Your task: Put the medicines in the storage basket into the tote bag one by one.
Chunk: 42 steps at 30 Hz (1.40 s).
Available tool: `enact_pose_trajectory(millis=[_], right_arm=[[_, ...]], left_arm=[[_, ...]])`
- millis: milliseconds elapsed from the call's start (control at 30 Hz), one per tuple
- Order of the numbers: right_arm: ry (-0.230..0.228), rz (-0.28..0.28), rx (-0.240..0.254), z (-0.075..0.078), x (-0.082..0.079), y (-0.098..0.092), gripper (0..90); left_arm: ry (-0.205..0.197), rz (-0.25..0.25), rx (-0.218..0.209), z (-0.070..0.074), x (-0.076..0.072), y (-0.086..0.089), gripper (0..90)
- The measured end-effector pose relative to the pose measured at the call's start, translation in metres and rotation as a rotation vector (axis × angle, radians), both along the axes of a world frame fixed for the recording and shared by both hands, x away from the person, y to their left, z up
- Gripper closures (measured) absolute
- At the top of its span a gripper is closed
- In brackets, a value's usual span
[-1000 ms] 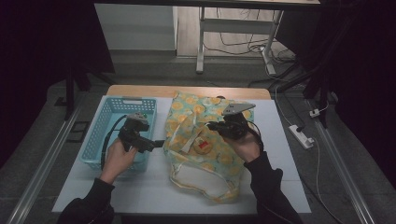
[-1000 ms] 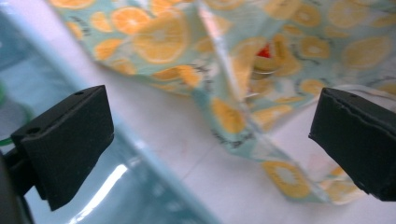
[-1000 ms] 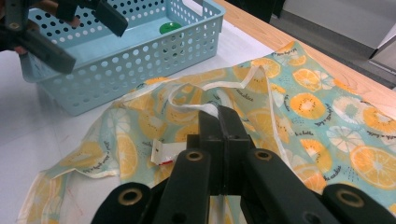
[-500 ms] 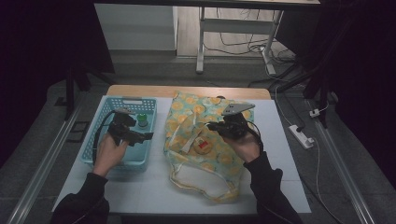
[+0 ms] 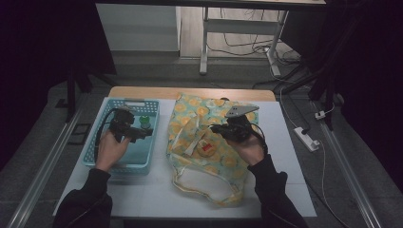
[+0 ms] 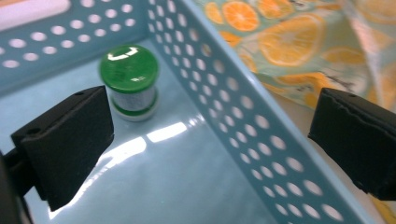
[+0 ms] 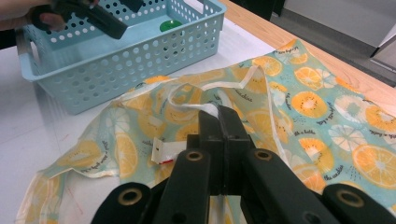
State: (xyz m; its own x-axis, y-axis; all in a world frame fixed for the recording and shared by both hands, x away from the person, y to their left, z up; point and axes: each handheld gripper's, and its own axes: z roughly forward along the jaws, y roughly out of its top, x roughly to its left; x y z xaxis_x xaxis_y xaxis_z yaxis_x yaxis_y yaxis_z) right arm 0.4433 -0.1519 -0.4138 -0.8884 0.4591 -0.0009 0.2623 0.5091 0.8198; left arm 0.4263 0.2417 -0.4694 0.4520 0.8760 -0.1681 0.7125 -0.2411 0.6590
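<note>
So the biggest thing you're working with is the white table (image 5: 294, 190), and lying across the middle of it is the fabric bag (image 5: 190, 142), pale teal-green with orange and lemon slices printed all over and cream trim and straps. It's sitting crumpled and flat, with its handle loop trailing toward your edge of the table and a small white-and-red tag showing near the opening.

Just beside it, on your left, the light blue perforated basket (image 5: 107, 164) is sitting on the table, and inside it, near the far wall, a little jar with a shiny green lid (image 6: 130, 70) is standing upright.

Your right gripper (image 7: 218, 116) is hovering over the bag with its jaws pressed fully together, pinching a fold of the cream trim at the bag's opening.

Your left gripper (image 6: 205, 140) is hanging over the basket with its jaws standing wide apart, gripping nothing; one jaw is over the basket floor near the jar, the other is outside the basket wall.
</note>
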Motion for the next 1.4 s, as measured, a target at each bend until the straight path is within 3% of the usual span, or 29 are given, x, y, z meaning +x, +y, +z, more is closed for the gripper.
enact_pose_trajectory(millis=[67,233,433,700,833,933,1067,1200,1400], right_arm=[[0.001,0.001,0.001,-0.001,0.0,0.0,90.0],[0.001,0.003,0.001,-0.001,0.0,0.001,90.0],[0.003,0.001,-0.001,-0.001,0.0,0.0,90.0],[0.003,0.002,0.001,-0.001,0.001,0.0,90.0],[0.002,0.003,0.001,0.0,0.0,0.0,90.0],[0.002,0.004,0.001,-0.001,0.001,0.0,90.0],[0.001,0.004,0.0,-0.001,0.001,0.001,90.0],[0.0,0.003,0.002,0.0,0.001,0.0,90.0],[-0.001,0.005,0.0,0.0,0.0,0.001,90.0]], left_arm=[[0.005,0.004,-0.008,-0.002,0.004,0.002,0.7],[0.023,0.006,0.045,-0.007,0.013,0.004,0.0],[0.045,0.006,0.072,-0.012,0.027,0.005,0.0],[0.086,0.011,0.088,-0.02,0.046,0.003,2.1],[0.086,0.025,0.127,-0.019,0.052,0.002,11.2],[0.093,0.02,0.109,-0.019,0.056,0.003,17.0],[0.098,0.018,0.12,-0.019,0.06,0.001,25.7],[0.123,0.008,0.136,-0.019,0.062,0.0,34.4],[0.158,0.028,0.126,-0.018,0.064,-0.001,50.6]])
